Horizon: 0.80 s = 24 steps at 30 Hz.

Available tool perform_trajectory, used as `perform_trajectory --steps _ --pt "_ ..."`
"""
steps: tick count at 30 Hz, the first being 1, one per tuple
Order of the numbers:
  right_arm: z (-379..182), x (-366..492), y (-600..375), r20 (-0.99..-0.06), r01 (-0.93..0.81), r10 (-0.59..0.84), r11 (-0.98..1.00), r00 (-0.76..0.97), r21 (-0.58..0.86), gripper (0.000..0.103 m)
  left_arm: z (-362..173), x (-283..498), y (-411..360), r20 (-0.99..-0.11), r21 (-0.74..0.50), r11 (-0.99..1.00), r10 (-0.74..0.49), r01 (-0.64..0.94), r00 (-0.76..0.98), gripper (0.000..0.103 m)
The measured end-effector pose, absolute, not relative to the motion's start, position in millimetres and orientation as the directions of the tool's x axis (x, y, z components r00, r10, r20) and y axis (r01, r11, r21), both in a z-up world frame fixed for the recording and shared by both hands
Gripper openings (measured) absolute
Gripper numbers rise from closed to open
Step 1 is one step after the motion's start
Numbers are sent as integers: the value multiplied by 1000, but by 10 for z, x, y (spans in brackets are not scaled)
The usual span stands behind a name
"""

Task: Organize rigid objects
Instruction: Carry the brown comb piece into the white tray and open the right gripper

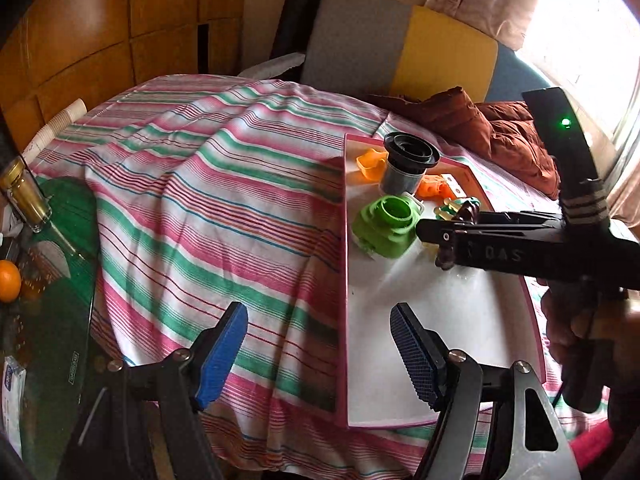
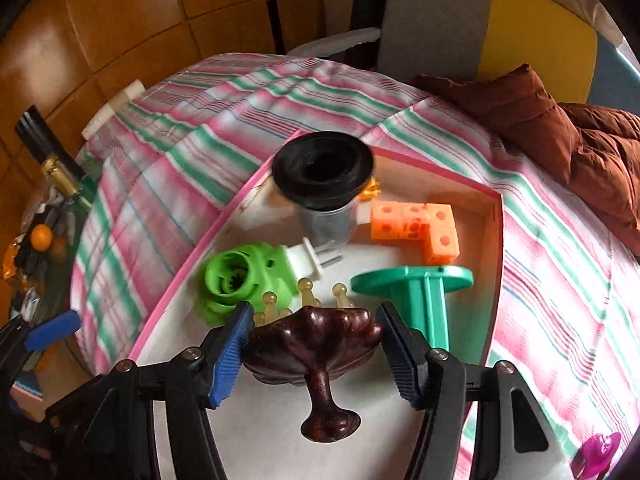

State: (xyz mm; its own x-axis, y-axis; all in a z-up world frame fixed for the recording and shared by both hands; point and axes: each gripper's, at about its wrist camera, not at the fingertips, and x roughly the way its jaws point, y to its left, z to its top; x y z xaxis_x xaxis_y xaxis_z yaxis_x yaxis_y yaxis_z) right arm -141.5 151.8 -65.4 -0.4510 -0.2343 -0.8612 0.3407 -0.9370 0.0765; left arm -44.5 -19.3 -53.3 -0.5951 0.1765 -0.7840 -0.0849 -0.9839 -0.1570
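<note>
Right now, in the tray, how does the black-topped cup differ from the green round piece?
The black-topped cup stands upright, its opening facing up; the green round piece lies tipped, its opening facing sideways. The cup has a grey body under a wide black rim; the green piece is bright green with a white pronged end. The cup sits farther back in the tray. Both are hollow and round.

Blown-out window (image 1: 592, 40) glare; fisheye-bent edges, slight blur
</note>
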Motion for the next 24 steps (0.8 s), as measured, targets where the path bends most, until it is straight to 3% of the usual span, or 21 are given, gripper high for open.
perform_trajectory --steps 8,13,24 --pt "-679 -1510 1560 -863 322 -243 -942 -443 100 64 -529 -438 -206 -783 -159 -984 172 -75 -597 74" --pt "-640 -1476 1606 -850 313 -281 -939 -446 146 85 -520 -433 -208 -785 -155 -985 168 -73 -596 74" --pt "-423 -1237 1733 -815 299 -286 -943 -503 146 86 -438 -349 -151 -771 -131 -987 159 -91 -617 74"
